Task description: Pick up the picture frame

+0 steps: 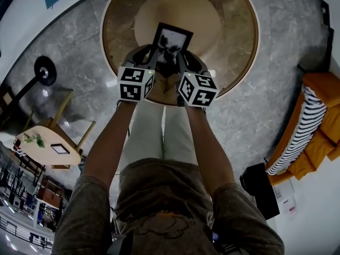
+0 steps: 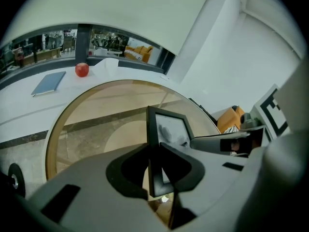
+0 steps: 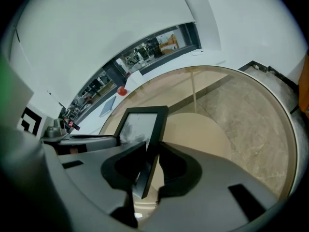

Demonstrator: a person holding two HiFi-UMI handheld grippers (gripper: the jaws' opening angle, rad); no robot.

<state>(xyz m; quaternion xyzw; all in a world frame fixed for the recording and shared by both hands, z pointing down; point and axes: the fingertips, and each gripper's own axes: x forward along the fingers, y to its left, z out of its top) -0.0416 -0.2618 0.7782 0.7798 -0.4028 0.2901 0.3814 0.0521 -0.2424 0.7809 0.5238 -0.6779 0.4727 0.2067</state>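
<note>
I find the picture frame point(image 1: 171, 44) upper centre of the head view, at the round glass table point(image 1: 234, 15), its long axis running up-frame. The left gripper point(image 2: 154, 149) clamps its left edge and the right gripper point(image 3: 152, 146) its right edge, equally near.

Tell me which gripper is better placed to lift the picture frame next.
Neither alone. The left gripper is clamped on the picture frame at its left edge, and the right gripper is clamped on its right edge. Lifting with both together looks steadiest.
</note>
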